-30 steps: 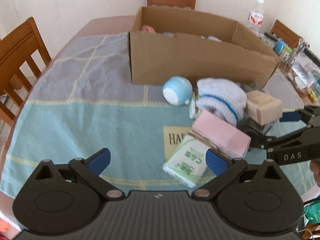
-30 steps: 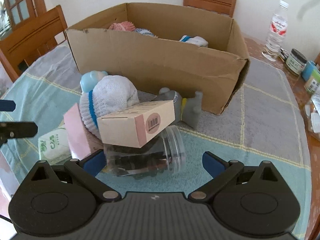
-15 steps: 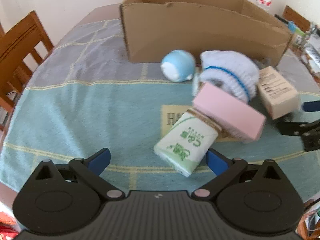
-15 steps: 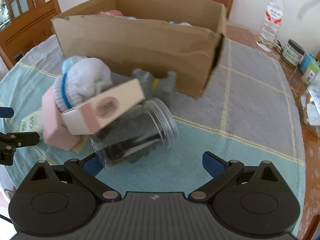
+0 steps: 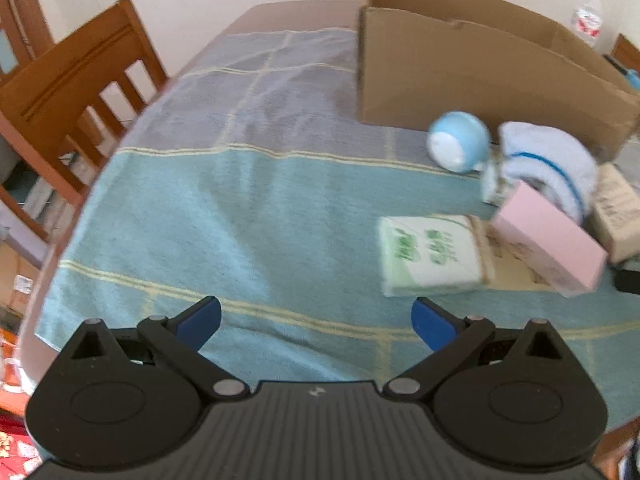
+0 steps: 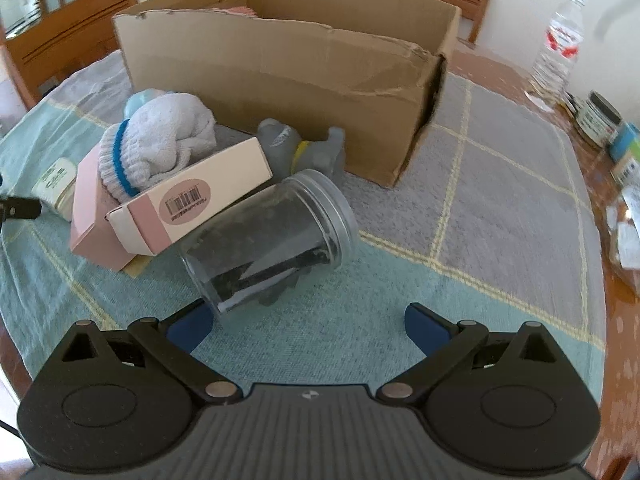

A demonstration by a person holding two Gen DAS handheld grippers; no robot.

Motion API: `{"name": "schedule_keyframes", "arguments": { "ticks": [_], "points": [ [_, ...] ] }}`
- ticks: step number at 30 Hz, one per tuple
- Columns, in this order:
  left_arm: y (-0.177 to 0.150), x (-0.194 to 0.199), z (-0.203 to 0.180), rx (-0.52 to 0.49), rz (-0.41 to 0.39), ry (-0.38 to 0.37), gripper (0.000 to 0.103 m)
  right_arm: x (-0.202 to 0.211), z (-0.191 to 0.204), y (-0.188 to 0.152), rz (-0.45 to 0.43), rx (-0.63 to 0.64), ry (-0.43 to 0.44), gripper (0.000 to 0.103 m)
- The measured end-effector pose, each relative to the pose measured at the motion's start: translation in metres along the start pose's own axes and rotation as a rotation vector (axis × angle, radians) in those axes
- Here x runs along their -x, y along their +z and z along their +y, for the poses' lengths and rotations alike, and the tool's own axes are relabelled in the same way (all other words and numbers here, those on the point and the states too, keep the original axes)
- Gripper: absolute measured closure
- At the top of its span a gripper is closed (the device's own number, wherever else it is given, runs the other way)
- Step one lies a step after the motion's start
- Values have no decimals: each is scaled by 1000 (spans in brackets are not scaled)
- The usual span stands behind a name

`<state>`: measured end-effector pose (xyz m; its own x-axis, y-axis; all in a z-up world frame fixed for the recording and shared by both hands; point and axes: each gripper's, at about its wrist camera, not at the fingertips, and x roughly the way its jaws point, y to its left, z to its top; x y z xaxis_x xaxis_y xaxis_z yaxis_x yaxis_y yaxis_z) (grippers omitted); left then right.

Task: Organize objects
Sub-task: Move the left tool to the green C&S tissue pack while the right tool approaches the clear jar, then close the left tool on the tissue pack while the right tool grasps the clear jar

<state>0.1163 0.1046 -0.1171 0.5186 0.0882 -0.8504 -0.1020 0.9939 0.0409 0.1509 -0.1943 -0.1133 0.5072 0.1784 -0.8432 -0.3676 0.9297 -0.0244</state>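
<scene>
The clear jar point(image 6: 266, 242) lies on its side at frame centre, just above the released, empty right hand-held gripper point(image 6: 306, 326), touching its left fingertip.

Brown cardboard box point(image 6: 280, 92); teal-and-grey tablecloth point(image 5: 240, 208) showing pale yellow grid lines; pink carton point(image 5: 548, 246); white sock point(image 6: 160, 140) showing blue stripe; green-printed white tissue pack point(image 5: 430, 256).

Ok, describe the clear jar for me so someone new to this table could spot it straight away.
Start at the big open cardboard box on the blue and grey tablecloth; a heap of small things lies in front of its long side. At the heap's near right end, closest to the right gripper, is the clear plastic jar. It alone is see-through, on its side, with dark contents, partly under the white and pink carton.
</scene>
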Motion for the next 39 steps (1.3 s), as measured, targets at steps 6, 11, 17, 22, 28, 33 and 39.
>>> {"name": "schedule_keyframes", "arguments": {
  "ticks": [6, 11, 17, 22, 28, 33, 39],
  "points": [
    [-3, -2, -22, -44, -9, -44, 2, -4, -7, 0, -38, 73, 69, 0],
    [8, -10, -34, -35, -28, -54, 2, -9, -12, 2, -68, 121, 107, 0],
    [16, -18, -44, -27, -44, -41, 2, -9, -13, 5, -87, 146, 125, 0],
    [17, -21, -38, 6, -35, -14, 1, -12, -11, 13, -66, 185, 136, 0],
    [11, -16, -20, 17, -24, 10, 1, -4, -1, 24, -76, 262, 132, 0],
    [12, -14, -25, -13, -33, 17, 3, 1, 0, 29, -87, 274, 152, 4],
    [15, -12, -35, -55, -59, -11, 12, -2, 1, 33, -45, 272, 165, 23]
  ]
}}
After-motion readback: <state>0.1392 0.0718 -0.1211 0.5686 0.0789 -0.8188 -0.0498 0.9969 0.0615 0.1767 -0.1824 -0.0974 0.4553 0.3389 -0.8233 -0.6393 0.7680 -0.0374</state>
